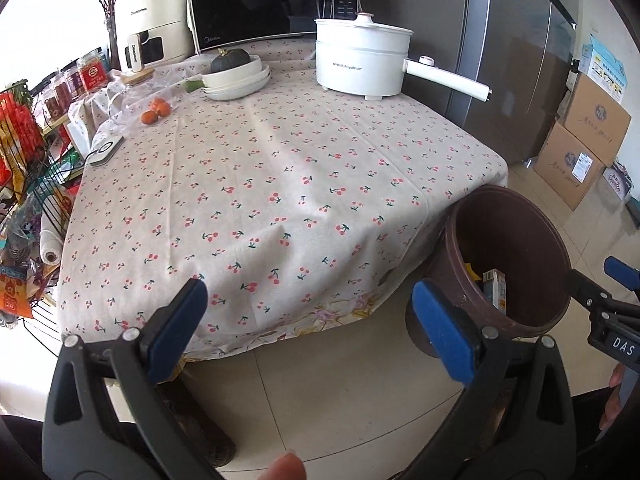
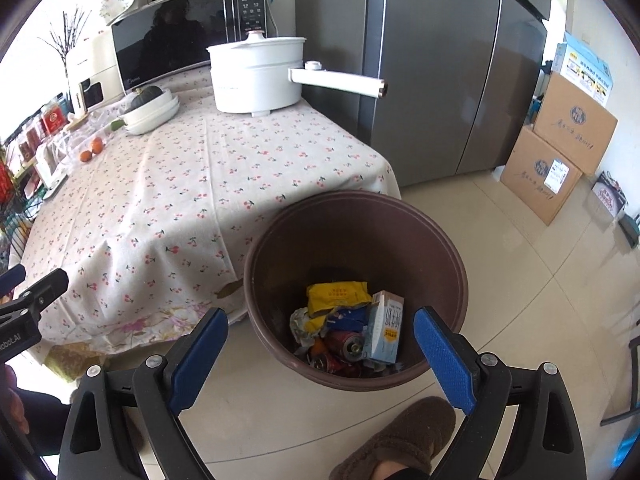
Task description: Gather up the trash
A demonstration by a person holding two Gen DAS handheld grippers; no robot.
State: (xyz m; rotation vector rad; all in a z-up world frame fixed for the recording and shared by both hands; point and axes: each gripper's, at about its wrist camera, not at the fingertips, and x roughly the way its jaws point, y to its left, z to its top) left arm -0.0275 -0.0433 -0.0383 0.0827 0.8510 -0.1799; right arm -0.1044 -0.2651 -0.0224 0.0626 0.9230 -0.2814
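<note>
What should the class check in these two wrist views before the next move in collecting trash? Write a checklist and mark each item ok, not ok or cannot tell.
1. Right gripper open and holding nothing: ok.
2. Left gripper open and holding nothing: ok.
3. Brown bin upright on the floor by the table corner: ok.
4. Trash in the bin, yellow packet, carton, cans: ok.
5. Trash left on the tablecloth: cannot tell.

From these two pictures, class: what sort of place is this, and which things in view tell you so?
Most likely a home kitchen or dining corner. A microwave and a white electric pot stand on a table with a cherry-print cloth, and a tall grey fridge stands behind it.
</note>
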